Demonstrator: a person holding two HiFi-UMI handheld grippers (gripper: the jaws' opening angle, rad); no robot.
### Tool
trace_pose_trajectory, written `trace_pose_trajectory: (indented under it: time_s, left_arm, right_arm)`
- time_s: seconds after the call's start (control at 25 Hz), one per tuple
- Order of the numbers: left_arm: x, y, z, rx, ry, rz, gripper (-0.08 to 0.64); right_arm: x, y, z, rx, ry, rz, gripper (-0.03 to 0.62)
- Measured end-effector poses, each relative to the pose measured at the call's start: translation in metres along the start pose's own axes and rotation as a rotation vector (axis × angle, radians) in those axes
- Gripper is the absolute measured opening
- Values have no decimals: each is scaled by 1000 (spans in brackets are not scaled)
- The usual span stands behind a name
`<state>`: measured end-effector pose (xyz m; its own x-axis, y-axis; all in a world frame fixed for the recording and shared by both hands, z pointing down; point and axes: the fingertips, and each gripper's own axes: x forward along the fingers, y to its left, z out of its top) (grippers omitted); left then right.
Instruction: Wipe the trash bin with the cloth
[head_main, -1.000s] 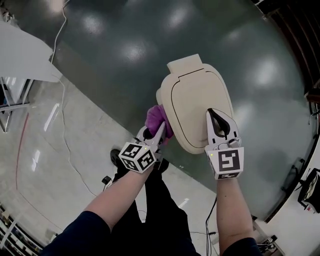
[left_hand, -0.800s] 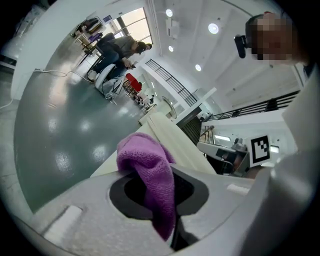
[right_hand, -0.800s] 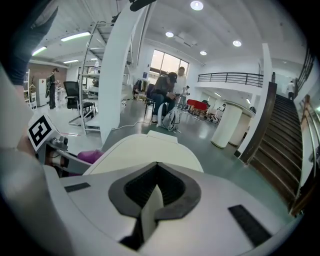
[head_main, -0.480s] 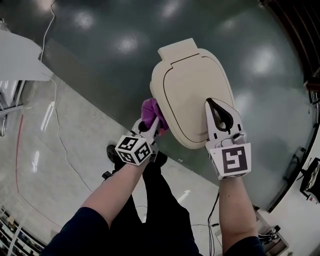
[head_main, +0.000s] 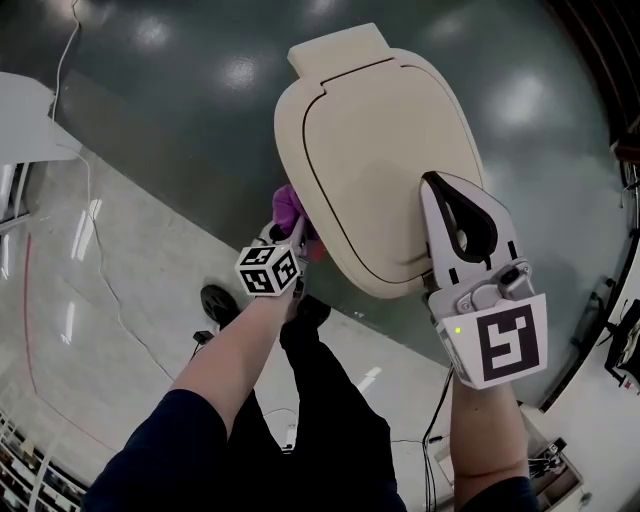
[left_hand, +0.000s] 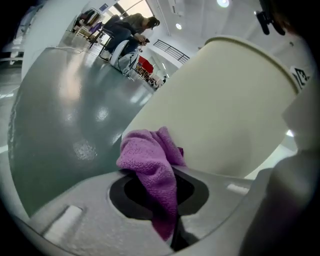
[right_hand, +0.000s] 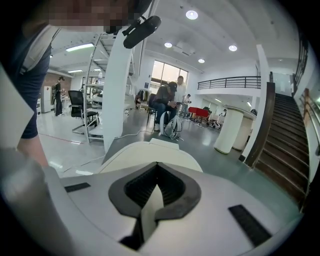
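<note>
The cream trash bin (head_main: 380, 150) stands on the dark green floor, seen from above with its lid down. My left gripper (head_main: 297, 232) is shut on a purple cloth (head_main: 287, 207) and holds it against the bin's left side, below the lid's rim. In the left gripper view the cloth (left_hand: 152, 160) bunches out of the jaws against the bin's curved wall (left_hand: 225, 110). My right gripper (head_main: 432, 182) is shut on nothing and sits over the lid's near right part. Ahead of its closed tips, the right gripper view shows the lid (right_hand: 150, 150).
A white table (head_main: 30, 110) stands at the far left, with a thin cable (head_main: 100, 250) running over the pale floor. A black wheel (head_main: 213, 300) lies near the person's legs. A staircase (right_hand: 292, 145) and seated people (right_hand: 167, 107) are farther off.
The bin now looks larger and nearer. My left gripper with the cloth has slid lower along the bin's left side. The right gripper has stayed over the lid.
</note>
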<state>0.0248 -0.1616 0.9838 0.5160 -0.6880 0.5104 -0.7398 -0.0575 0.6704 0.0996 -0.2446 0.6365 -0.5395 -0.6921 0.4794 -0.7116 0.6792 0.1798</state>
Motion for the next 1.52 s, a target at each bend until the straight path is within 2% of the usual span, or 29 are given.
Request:
trace_pose_trajectory:
  time_s: [0.16,0.32,0.52,0.68,0.76,0.88,1.04,1.24,1.4,1.52]
  left_arm:
    - [16,16,-34,-24,68,34,58]
    - [13,12,-38,-58,78,53,58]
    - [-24,-40,-26,-67,80,-14,58]
    - [-68,-96,4,-74,69,-82,58]
    - [-91,-121,23,-65,65,-116,58]
    - [-123,-157,50,-60,47,-162,58]
    - [-154,-193,72,-43,58,-187,58]
    - [-186,-204,100,-31,70,-168,58]
    - [-226,-236,126,51,97,-217,58]
    - [-264,-275,157,128,100,-285,58]
  right_arm:
    - [2,2,7,-23,-46,16,10]
    - [0,2,-5,-18,9,13,11]
    - [2,1,-10,-43,45,1,11]
    - [4,4,-12,-50,95,-7,11]
    - [0,9,-7,5,102,31,11]
    - [-24,10,9,140,73,58,11]
    - [-75,12,14,190,102,32,11]
    - [-137,16,8,261,142,-16,11]
    - [-179,29,15,341,142,-29,9]
    - [-204,47,41,395,109,4,11]
